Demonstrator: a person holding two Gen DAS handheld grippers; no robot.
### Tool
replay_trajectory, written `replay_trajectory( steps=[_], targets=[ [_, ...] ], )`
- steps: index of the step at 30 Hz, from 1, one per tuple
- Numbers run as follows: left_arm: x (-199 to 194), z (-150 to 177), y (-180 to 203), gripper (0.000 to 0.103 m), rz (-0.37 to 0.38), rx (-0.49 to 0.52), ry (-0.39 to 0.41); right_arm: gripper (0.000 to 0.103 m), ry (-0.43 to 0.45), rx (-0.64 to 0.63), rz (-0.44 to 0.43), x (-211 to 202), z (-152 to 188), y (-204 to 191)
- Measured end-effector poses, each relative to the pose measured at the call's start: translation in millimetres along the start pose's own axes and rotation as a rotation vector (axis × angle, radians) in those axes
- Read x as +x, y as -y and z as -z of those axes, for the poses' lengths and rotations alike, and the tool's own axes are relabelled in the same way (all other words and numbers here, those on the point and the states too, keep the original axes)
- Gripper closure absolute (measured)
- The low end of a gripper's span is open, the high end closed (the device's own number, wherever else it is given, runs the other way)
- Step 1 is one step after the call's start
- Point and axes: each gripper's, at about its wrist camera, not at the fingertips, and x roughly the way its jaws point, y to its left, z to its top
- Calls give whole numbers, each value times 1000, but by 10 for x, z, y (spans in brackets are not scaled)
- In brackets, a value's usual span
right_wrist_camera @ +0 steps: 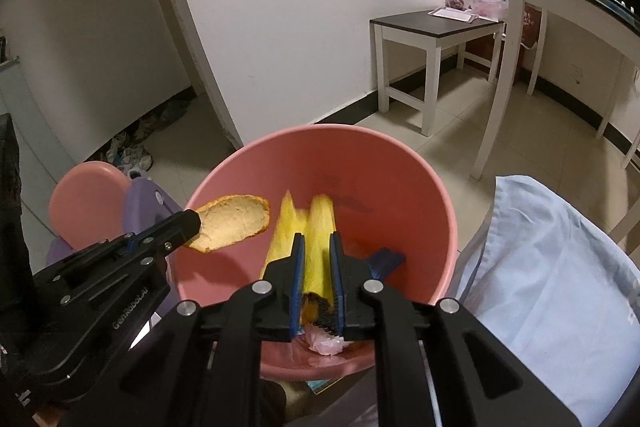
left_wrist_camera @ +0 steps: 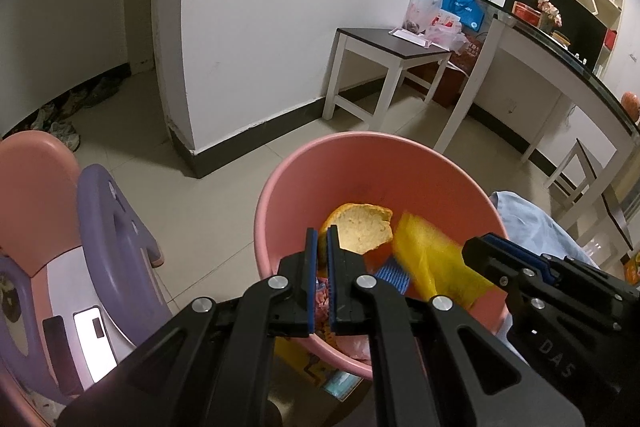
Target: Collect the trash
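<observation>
Right wrist view shows the right gripper (right_wrist_camera: pixel 317 247) over the pink bin (right_wrist_camera: pixel 436 183), its jaws a little apart, and the yellow peel (right_wrist_camera: pixel 316 227), blurred, is seen between and below them, so whether it is gripped or already falling cannot be told. The left gripper (left_wrist_camera: pixel 322 241) is closed on the orange peel (right_wrist_camera: pixel 234 221), which is held above the bin opening. For a good drop, each peel should be released only while well inside the rim.
</observation>
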Motion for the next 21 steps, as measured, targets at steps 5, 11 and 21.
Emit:
replay_trajectory(
  steps=[5,11,21],
  targets=[
    [-29,13,8,98,-1,2,-3,79,18,3,0,-101,10,12],
    [-129,22,51,95,2,6,8,76,44,5,3,-280,17,30],
    [-435,38,208,95,24,27,54,65,107,30,16,-715,121,94]
  ],
)
